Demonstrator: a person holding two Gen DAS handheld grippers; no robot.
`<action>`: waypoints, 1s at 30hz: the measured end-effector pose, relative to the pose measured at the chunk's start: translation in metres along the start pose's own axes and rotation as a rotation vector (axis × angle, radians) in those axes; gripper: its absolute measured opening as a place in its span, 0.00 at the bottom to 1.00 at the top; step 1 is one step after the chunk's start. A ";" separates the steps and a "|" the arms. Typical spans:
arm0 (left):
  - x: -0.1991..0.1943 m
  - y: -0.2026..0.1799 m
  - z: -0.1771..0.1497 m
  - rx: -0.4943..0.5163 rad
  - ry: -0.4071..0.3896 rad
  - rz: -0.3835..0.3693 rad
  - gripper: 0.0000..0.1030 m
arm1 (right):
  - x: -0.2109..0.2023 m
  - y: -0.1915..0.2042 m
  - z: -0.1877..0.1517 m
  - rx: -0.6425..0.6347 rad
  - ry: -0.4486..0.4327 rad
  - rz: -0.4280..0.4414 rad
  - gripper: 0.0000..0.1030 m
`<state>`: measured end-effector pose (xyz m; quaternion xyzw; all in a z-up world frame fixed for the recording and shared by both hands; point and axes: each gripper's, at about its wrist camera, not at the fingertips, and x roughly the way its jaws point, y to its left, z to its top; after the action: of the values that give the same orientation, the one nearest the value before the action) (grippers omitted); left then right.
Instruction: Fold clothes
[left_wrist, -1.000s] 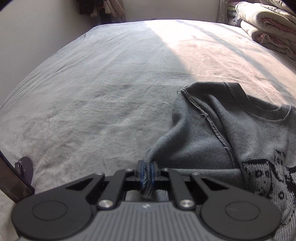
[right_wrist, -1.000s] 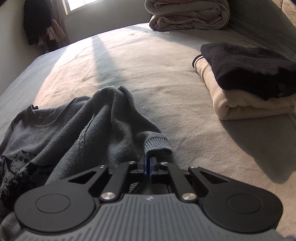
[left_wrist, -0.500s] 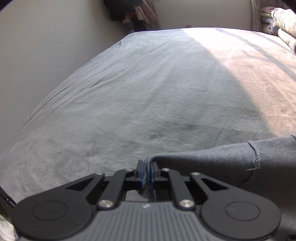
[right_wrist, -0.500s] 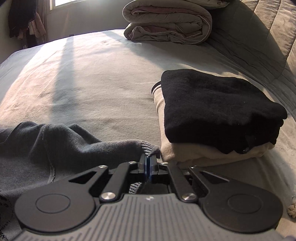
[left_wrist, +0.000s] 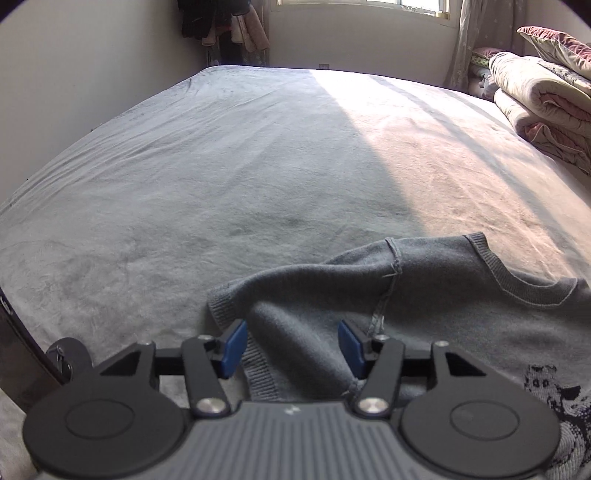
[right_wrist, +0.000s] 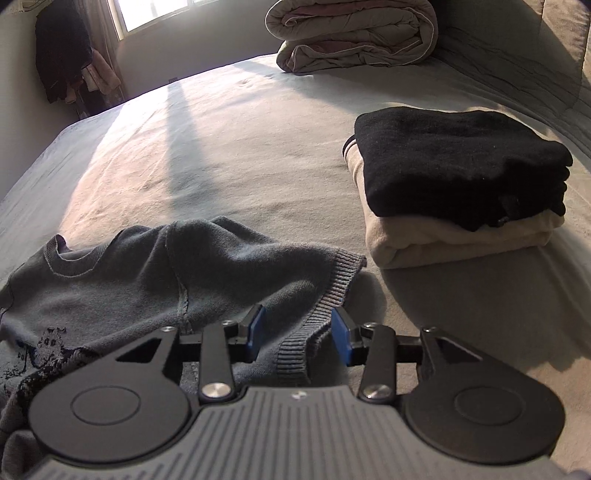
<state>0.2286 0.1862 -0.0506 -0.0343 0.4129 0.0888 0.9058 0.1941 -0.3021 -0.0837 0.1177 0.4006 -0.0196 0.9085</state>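
Item: grey sweater (left_wrist: 424, 306), knitted, dark pattern on the chest, neck rib facing up. Location: near edge of the bed (left_wrist: 221, 166), spread across it with both sleeves drawn in over the body, cloth bunched rather than flat.

Left gripper (left_wrist: 291, 345): jaws apart, blue pads either side of the left sleeve's ribbed cuff, nothing pinched.

Right gripper (right_wrist: 297, 334): jaws apart, the right cuff lying loose between the pads, not held.

Neighbours: 1 folded stack (right_wrist: 458, 184), black garment on cream, just beside the sweater toward the bed's right edge; 1 rolled duvet (right_wrist: 351, 33) at the far right corner.

Step, as judged: both sleeves lie folded inward and let go; whether this is a fold midway or a garment being laid out for another pass cannot be settled here.

Handling notes: the knit is thick and slack, so it humps at the shoulder seams. Any further fold wants the bunching pressed flat beforehand, cuffs kept inside the body outline, and both sides moved evenly so the neck stays centred. Keep clear of the stack.
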 end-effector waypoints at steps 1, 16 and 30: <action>-0.005 0.002 -0.007 -0.031 0.021 -0.036 0.54 | -0.005 0.003 -0.007 0.019 0.009 0.025 0.42; -0.072 -0.006 -0.149 -0.150 0.195 -0.348 0.46 | -0.060 0.055 -0.139 0.250 0.174 0.379 0.43; -0.108 -0.019 -0.222 -0.282 0.226 -0.486 0.36 | -0.078 0.126 -0.224 0.396 0.260 0.582 0.15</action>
<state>-0.0017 0.1235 -0.1153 -0.2671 0.4746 -0.0783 0.8350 -0.0045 -0.1323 -0.1480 0.4016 0.4510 0.1772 0.7771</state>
